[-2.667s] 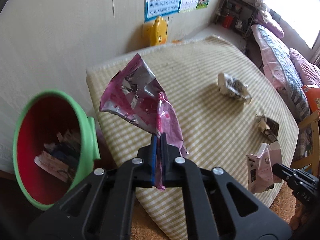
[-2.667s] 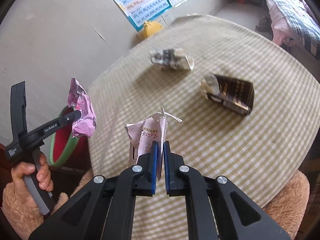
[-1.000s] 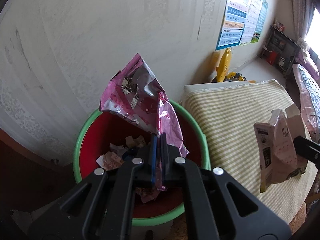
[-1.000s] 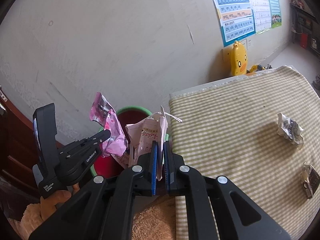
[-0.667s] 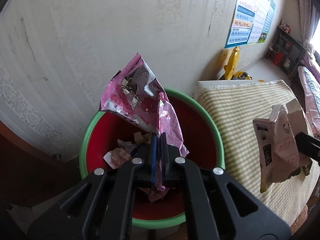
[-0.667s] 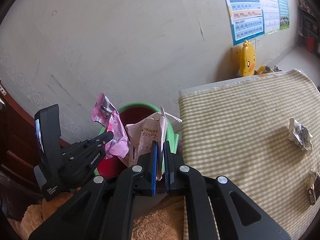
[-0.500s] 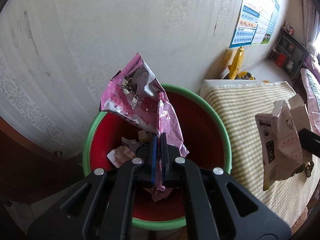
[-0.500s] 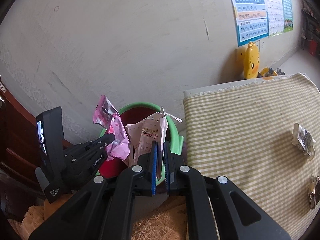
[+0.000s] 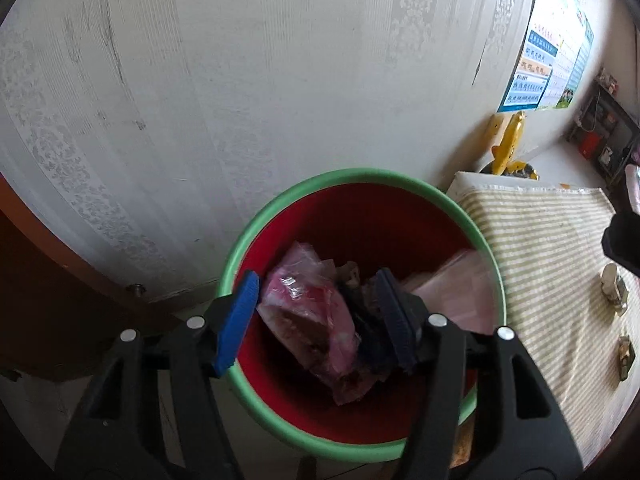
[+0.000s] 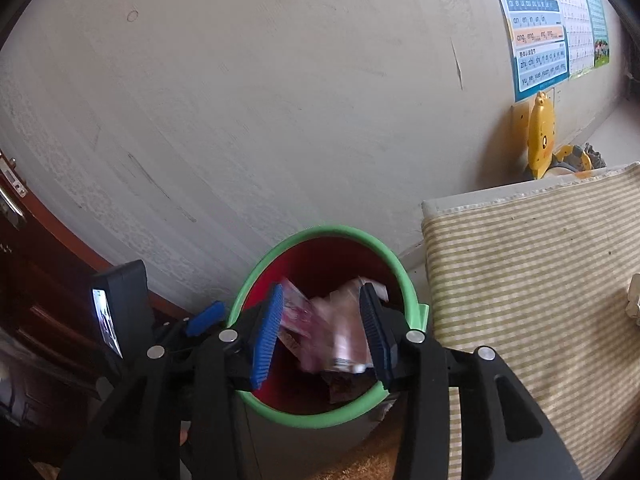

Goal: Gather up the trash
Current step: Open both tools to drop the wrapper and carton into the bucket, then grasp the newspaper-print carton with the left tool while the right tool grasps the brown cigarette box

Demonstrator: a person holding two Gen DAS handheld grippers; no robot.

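Note:
A bin with a green rim [image 9: 256,232] and a red inside stands by the wall; it also shows in the right wrist view [image 10: 344,232]. My left gripper [image 9: 318,316] is open above it, and the pink foil wrapper [image 9: 304,300] lies inside among other trash. My right gripper [image 10: 320,328] is open over the bin too, and the pale pink carton [image 10: 344,340] shows blurred between its pads, inside the bin. The same carton shows in the left wrist view [image 9: 456,292].
A table with a yellow checked cloth [image 9: 560,264] stands right of the bin, with two small pieces of trash [image 9: 614,288] on it. A yellow duck toy [image 10: 542,136] and a poster [image 10: 536,28] are at the wall. A dark wooden door [image 10: 24,300] is at the left.
Both grippers have opened above the bin. The pink wrapper and the carton have left the pads and dropped into the bin.

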